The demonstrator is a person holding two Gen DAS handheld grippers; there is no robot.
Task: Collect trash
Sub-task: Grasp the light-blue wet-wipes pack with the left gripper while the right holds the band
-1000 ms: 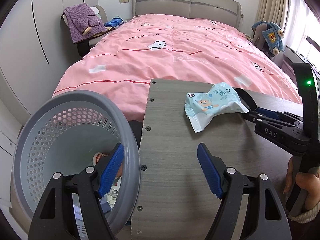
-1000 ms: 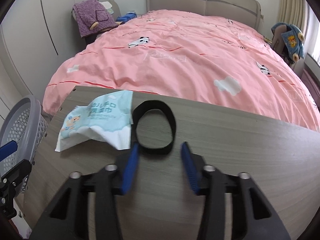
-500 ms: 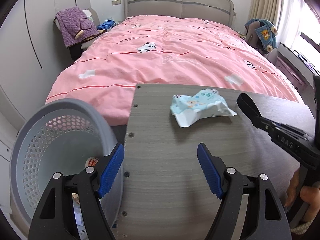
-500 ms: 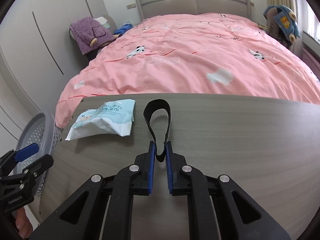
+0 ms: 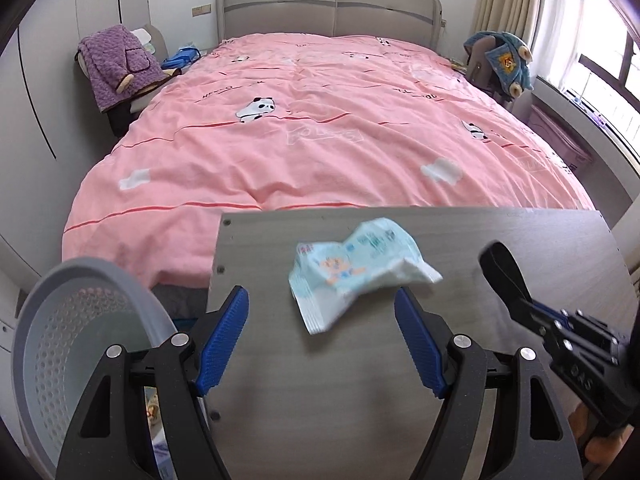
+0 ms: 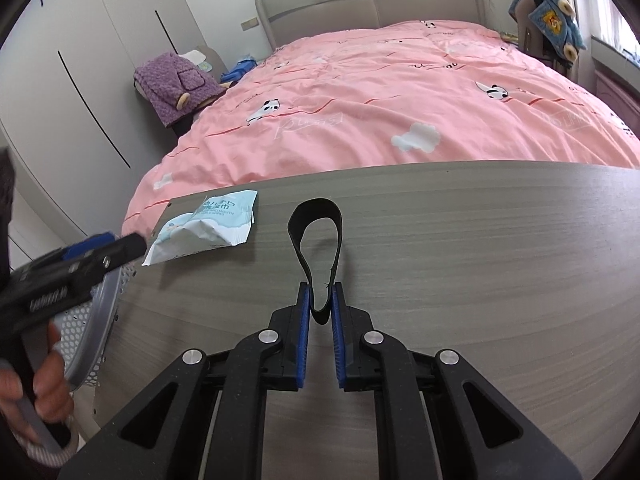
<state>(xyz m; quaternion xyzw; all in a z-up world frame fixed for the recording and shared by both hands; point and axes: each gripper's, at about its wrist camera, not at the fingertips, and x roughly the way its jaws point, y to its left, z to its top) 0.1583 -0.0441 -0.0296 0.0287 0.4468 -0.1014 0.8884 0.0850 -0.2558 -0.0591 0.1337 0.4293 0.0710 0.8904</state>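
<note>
Currently my right gripper (image 6: 320, 306) is clamped on the lower end of a black loop band (image 6: 318, 236), whose free loop stands up over the grey wooden table (image 6: 460, 264). My left gripper (image 5: 322, 334) stands wide apart with nothing between its pads, above the table's left part. A crumpled light-blue wipes packet (image 5: 356, 270) lies on the table beyond it. The grey perforated basket (image 5: 60, 320) stands just beside the table's left edge.

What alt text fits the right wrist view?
The right gripper pinches a black loop band above a grey table. A wipes packet lies left, beside the left gripper and a grey basket.
</note>
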